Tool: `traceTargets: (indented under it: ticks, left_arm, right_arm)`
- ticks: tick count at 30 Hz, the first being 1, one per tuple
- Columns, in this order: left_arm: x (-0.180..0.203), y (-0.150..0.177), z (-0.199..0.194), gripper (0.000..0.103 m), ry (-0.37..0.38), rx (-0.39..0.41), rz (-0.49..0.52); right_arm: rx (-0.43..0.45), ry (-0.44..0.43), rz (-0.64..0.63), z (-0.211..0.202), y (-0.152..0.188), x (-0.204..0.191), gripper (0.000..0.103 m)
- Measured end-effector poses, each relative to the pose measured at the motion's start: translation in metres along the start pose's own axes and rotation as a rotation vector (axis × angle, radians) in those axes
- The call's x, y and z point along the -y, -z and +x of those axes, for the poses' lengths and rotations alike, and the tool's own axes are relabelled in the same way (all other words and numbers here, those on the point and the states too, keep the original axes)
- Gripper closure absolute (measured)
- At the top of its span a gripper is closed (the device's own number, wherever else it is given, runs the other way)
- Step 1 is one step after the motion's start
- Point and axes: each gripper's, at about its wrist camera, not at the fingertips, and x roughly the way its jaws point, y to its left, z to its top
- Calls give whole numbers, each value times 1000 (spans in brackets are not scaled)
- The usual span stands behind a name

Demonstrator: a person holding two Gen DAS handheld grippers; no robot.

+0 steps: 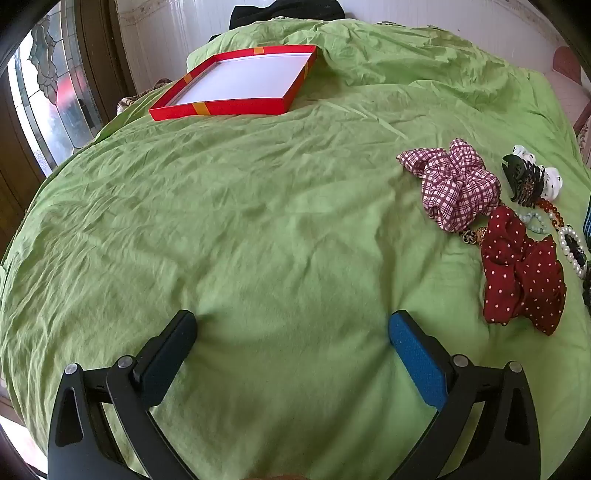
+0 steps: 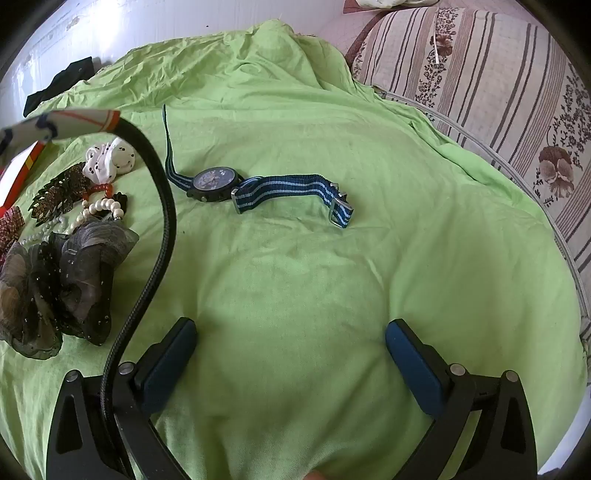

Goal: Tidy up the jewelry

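A shallow red box (image 1: 236, 83) with a white inside lies open at the far left of the green sheet (image 1: 258, 221). A checked scrunchie (image 1: 458, 184), a red dotted bow (image 1: 524, 273), a dark claw clip (image 1: 524, 181) and bead bracelets (image 1: 570, 243) lie in a cluster at the right. My left gripper (image 1: 291, 332) is open and empty, well short of them. In the right wrist view a watch (image 2: 214, 184) with a blue striped strap lies ahead, a dark gauzy bow (image 2: 62, 280), pearls (image 2: 99, 208) and a leaf clip (image 2: 59, 195) to the left. My right gripper (image 2: 291, 339) is open and empty.
A black cable (image 2: 162, 229) arcs over the left of the right wrist view. A striped floral cushion (image 2: 498, 92) borders the sheet at the right. A stained-glass door (image 1: 48, 92) stands far left. Dark cloth (image 1: 288, 11) lies at the far edge.
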Motion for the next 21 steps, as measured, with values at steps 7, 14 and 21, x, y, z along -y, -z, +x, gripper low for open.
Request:
traceTargets:
  ticks: [7, 14, 21]
  left_arm:
    - [0, 0, 0, 0, 1, 0, -1]
    - [0, 0, 0, 0, 0, -1, -1]
    - [0, 0, 0, 0, -4, 0, 3]
  right_arm:
    - [0, 2, -1, -1, 0, 0, 0]
    - [1, -1, 1, -1, 1, 2, 0]
    - [0, -1, 1, -1, 1, 2, 0]
